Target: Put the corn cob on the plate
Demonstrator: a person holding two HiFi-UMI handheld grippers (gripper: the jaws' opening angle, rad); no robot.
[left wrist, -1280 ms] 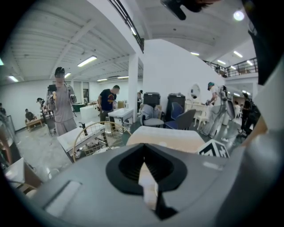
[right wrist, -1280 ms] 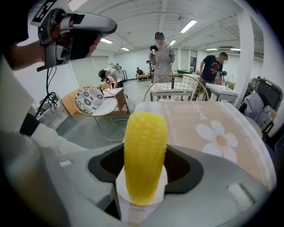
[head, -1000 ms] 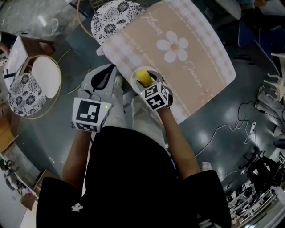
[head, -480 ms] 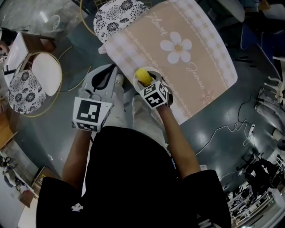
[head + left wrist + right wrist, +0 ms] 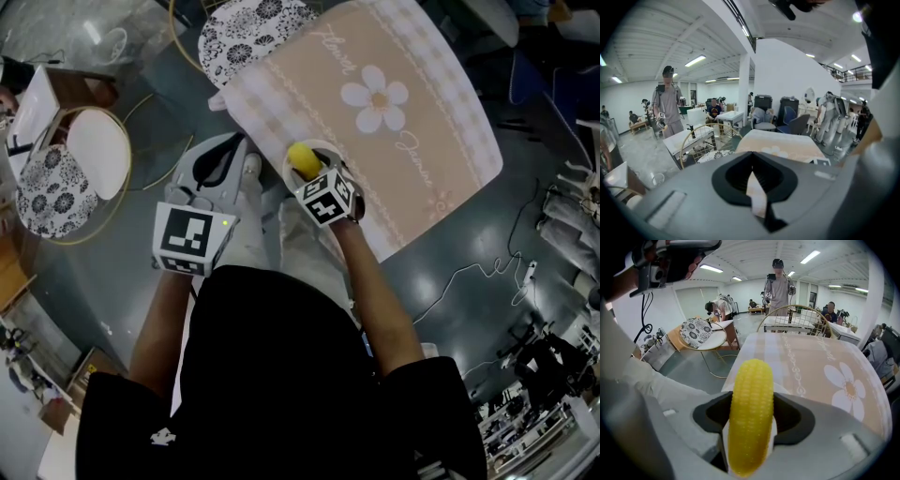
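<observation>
flowered beige tablecloth (image 5: 412,103) | patterned chair cushion (image 5: 248,26) beside it | floor cable (image 5: 466,273)

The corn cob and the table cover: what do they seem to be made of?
The corn cob looks like plastic or rubber: kernels evenly yellow, soft sheen. The table cover seems matt cloth: printed flower, checked border.

Corn cob (image 5: 751,413) bumpy & glossy; tablecloth (image 5: 441,103) matt cloth.

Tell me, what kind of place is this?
Probably a big workshop or lab hall, not a home. It has long ceiling lights, a bare grey floor, and other people standing about wearing gear.
</observation>
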